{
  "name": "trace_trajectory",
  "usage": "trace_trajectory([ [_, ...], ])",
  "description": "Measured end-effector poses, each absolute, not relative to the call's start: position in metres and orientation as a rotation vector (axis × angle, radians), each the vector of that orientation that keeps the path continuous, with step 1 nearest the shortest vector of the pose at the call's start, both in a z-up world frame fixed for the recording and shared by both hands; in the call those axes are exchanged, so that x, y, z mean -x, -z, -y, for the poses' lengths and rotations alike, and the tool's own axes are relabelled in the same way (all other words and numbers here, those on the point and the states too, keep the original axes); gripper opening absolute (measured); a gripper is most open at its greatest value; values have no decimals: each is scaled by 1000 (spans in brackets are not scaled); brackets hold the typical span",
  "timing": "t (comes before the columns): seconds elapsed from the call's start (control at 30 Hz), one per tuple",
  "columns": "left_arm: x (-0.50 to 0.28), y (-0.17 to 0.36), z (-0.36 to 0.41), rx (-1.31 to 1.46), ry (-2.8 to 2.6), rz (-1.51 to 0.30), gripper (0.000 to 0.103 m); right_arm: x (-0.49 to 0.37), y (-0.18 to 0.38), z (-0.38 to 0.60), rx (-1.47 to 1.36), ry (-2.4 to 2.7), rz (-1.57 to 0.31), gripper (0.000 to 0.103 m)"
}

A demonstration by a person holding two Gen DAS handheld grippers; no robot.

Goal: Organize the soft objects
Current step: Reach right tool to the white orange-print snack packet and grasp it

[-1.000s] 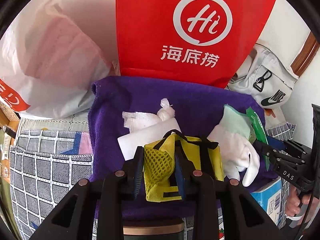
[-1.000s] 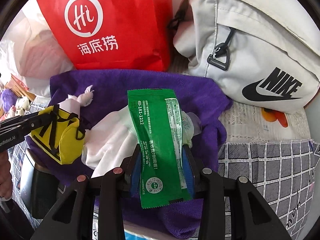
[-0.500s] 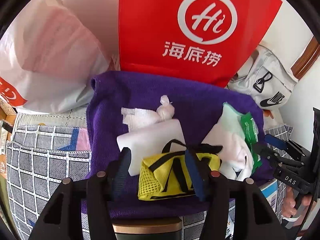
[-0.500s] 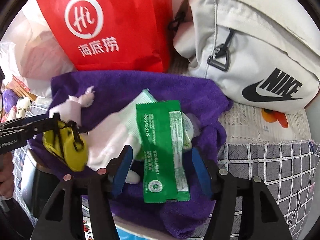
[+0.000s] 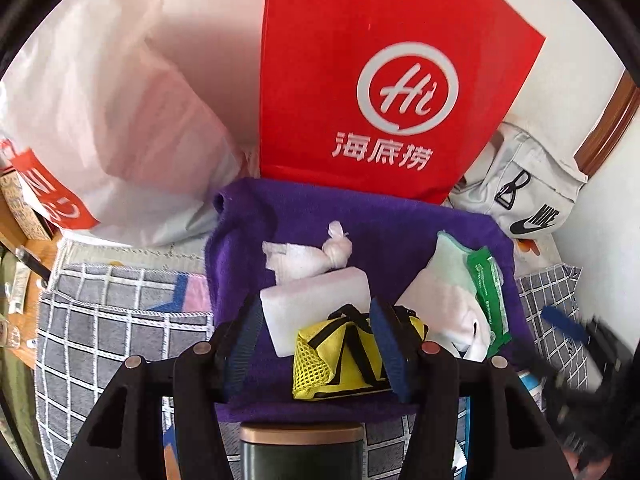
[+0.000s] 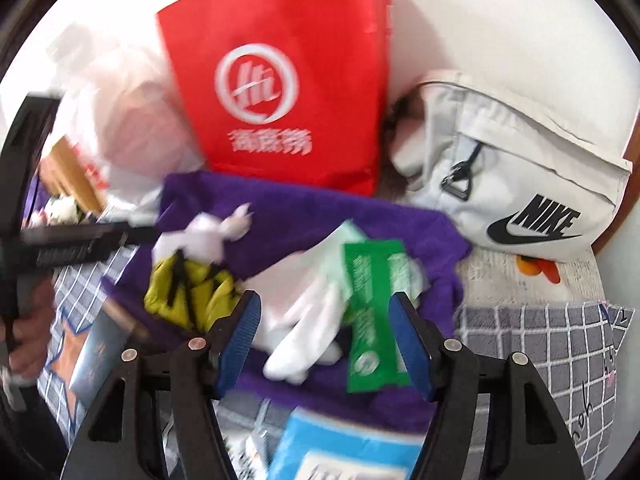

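Note:
A purple towel (image 5: 392,216) (image 6: 304,208) lies spread and carries several soft items. A yellow mesh pouch (image 5: 340,364) (image 6: 188,284) lies at its near edge, beside a white sponge block (image 5: 316,300) and a knotted white tissue (image 5: 316,256). A white glove (image 5: 444,304) (image 6: 308,332) and a green sachet (image 5: 488,292) (image 6: 372,320) lie on the right side. My left gripper (image 5: 320,344) is open, with the pouch lying loose between its fingers. My right gripper (image 6: 324,340) is open, held back above the glove and sachet.
A red Hi paper bag (image 5: 380,80) stands behind the towel. A white plastic bag (image 5: 100,120) lies to its left, a white Nike bag (image 6: 520,184) to its right. Grey checked cloth (image 5: 112,320) covers the surface. A blue-and-white pack (image 6: 344,448) lies near the front.
Both grippers opened and let go: the left one set the yellow pouch on the towel, the right one dropped the green sachet beside the glove. Both have pulled back, the right one more.

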State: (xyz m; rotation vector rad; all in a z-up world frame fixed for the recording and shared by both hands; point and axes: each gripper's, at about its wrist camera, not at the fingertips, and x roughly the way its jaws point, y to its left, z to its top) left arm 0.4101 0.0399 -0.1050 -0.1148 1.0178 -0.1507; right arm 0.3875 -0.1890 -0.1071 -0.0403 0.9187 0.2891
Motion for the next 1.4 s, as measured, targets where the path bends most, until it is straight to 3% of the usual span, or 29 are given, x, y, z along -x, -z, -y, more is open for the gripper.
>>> trace_trajectory([
  [0.13, -404, 94, -40, 122, 171, -992, 54, -350, 110, 178, 48, -309, -944, 64],
  [0.27, -397, 84, -35, 110, 196, -971, 54, -316, 117, 167, 47, -314, -968, 52],
  [0.73, -385, 65, -38, 112, 218, -930, 58, -281, 177, 89, 394, -275, -1100, 52],
  [1.03, -386, 67, -38, 126, 229, -939, 58, -283, 195, 92, 409, -270, -1121, 50],
  [1.07, -385, 67, -37, 125, 231, -939, 58, -283, 195, 91, 412, -285, -1117, 41],
  [1.1, -385, 67, -36, 122, 233, -938, 58, -283, 195, 92, 419, -284, -1112, 22],
  [1.13, -384, 66, -35, 118, 233, -935, 58, -284, 197, 93, 430, -274, -1116, 10],
  [1.4, -378, 58, -34, 111, 231, -914, 58, -275, 174, 116, 285, -332, -1085, 3],
])
